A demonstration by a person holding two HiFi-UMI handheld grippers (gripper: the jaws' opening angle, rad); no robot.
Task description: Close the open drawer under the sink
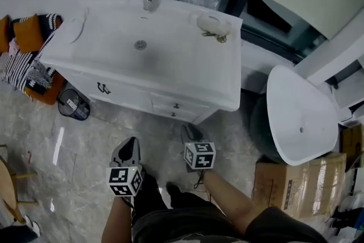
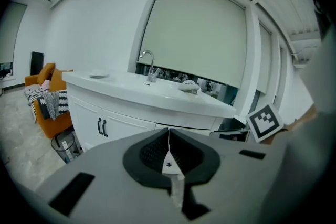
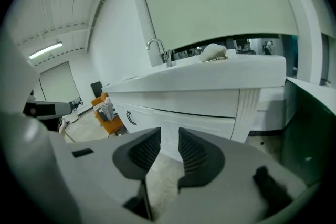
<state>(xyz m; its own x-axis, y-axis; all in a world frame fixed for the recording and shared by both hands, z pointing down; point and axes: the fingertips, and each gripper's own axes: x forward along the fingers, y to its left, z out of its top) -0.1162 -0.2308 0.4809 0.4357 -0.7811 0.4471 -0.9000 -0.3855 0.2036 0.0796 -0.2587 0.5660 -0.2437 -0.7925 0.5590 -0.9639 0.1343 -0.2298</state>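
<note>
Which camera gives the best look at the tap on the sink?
The head view: the tap shows clearest, from above, curving over the sink. Both gripper views show it only small and distant, from the side.

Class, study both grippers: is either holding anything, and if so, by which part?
Nothing is held. The left gripper is shut on nothing; the right gripper is open and empty, both short of the sink cabinet.

We saw marble floor [image 1: 74,151] under the left claw [image 1: 131,145], an orange sofa [image 1: 25,34] well to its left, a window blind [image 2: 199,34] ahead.
</note>
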